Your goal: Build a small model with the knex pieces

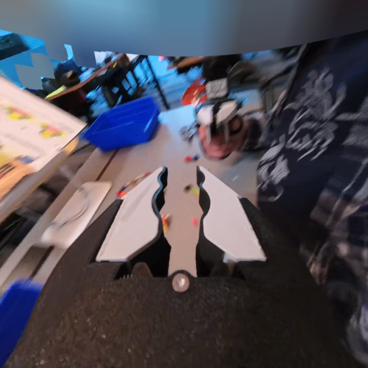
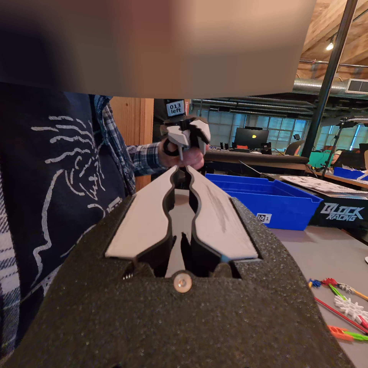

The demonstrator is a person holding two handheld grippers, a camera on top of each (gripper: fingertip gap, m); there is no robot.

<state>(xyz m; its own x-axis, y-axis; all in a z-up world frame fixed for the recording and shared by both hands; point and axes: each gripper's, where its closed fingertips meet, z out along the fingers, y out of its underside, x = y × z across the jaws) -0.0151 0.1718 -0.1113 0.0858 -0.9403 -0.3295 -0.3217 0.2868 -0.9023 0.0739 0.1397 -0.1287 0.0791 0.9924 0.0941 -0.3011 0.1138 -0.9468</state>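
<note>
Left wrist view (motion-blurred). Left gripper [image 1: 181,169]: 2 white-faced fingers with black wavy inner edges, spread apart, nothing between them, held above the grey table [image 1: 175,143]. Scattered beneath it: small coloured plastic construction pieces [image 1: 165,221], red, orange, yellow and blue. Ahead on the left: blue plastic bin [image 1: 127,123]. Leftward: white rectangular plate-like item [image 1: 79,207], detail too blurred to tell. Far left: tilted printed sheet with coloured pictures [image 1: 29,127]. Ahead on the right: right gripper [image 1: 218,121], small, facing the camera, over a hand [image 1: 217,147]. Right edge: person's dark printed top [image 1: 310,139].

Right wrist view (sharp). Right gripper [image 2: 181,169]: fingers drawn nearly together at the tips, a narrow gap left, gripping nothing. Just beyond its tips: the left gripper [image 2: 191,153], fingers pointing downward and apart, in a hand [image 2: 183,157] with a plaid sleeve [image 2: 143,157]. Right of it: the blue bin [image 2: 258,201], bearing a small white tag. Seen only here: black printed box [image 2: 342,214] beside the bin; white snowflake-shaped connector [image 2: 348,307] joined to red and green rods [image 2: 336,294] at the lower right.
</note>
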